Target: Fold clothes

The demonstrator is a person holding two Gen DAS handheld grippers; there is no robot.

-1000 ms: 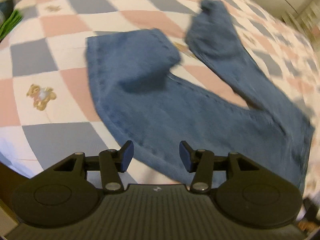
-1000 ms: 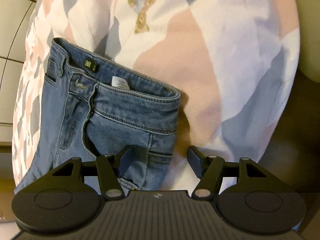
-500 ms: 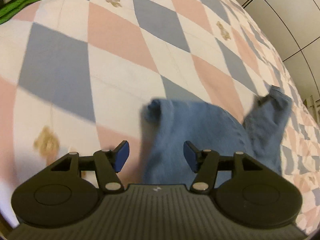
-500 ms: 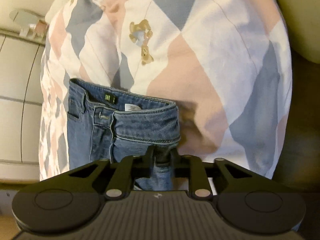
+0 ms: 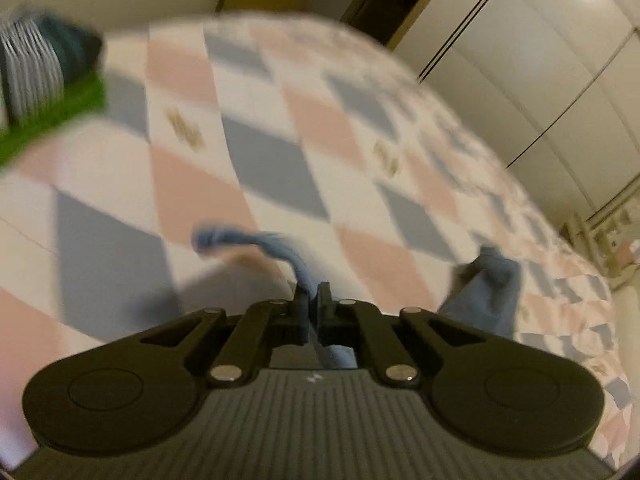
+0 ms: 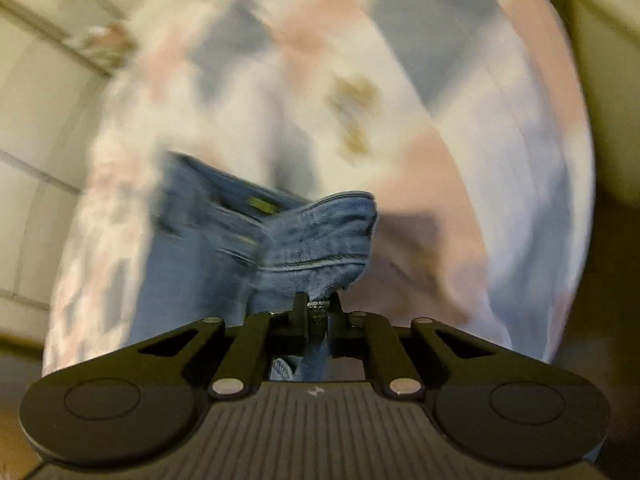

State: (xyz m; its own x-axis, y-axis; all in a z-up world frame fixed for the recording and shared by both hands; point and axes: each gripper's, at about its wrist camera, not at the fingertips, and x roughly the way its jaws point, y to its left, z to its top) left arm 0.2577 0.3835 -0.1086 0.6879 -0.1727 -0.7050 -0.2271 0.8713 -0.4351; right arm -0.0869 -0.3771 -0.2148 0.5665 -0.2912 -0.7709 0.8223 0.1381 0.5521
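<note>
A: Your left gripper (image 5: pixel 313 296) is clenched on a hem of the jeans (image 5: pixel 256 240), the cloth trailing off toward ten o'clock over the quilt (image 5: pixel 256 160).

B: And my right?

A: Your right gripper (image 6: pixel 318 306) is clamped on the waistband of the jeans, bunched at twelve o'clock just above the fingers (image 6: pixel 298 306). The rest lies toward nine. The bed carries folded clothes (image 5: pixel 44 92) at your left view's ten o'clock.

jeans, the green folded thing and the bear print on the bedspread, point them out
jeans (image 6: pixel 316 236), right wrist view, on the raised waistband corner.
green folded thing (image 5: pixel 52 120), left wrist view, on its near green edge.
bear print (image 5: pixel 386 158), left wrist view, on the blurred brown figure.
</note>
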